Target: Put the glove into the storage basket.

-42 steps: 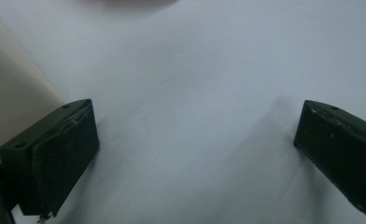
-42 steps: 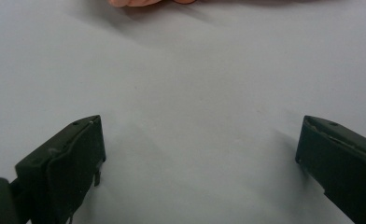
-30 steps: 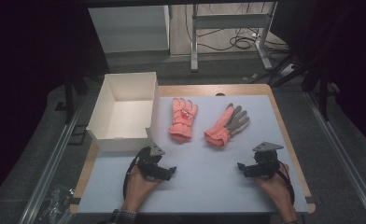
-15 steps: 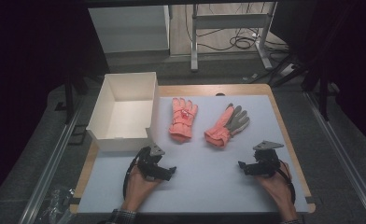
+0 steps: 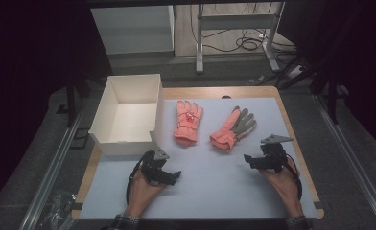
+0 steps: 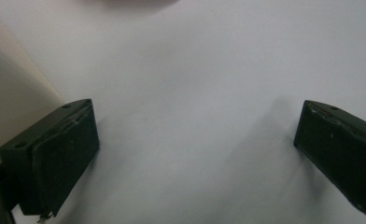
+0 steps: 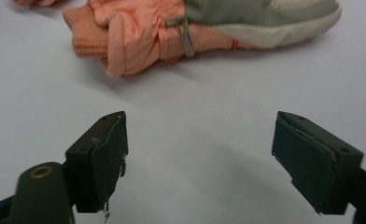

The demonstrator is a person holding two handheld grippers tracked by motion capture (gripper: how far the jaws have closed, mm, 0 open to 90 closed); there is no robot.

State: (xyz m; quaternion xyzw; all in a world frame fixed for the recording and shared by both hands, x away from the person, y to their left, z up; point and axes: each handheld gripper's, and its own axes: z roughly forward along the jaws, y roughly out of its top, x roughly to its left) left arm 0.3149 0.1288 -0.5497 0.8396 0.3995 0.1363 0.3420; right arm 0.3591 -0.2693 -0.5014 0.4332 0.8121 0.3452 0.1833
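Right tongs narrower, nearer glove.

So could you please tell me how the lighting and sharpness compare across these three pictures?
High view: the mat is evenly lit, the surroundings nearly black. Left gripper view: soft and dim, faint shadows beside the left tool, pale box wall at left. Right gripper view: the glove is fairly sharp, its clip readable, with a soft shadow beneath; the right tool is slightly blurred.

No readable text, labels or numbers, views perhaps too dim
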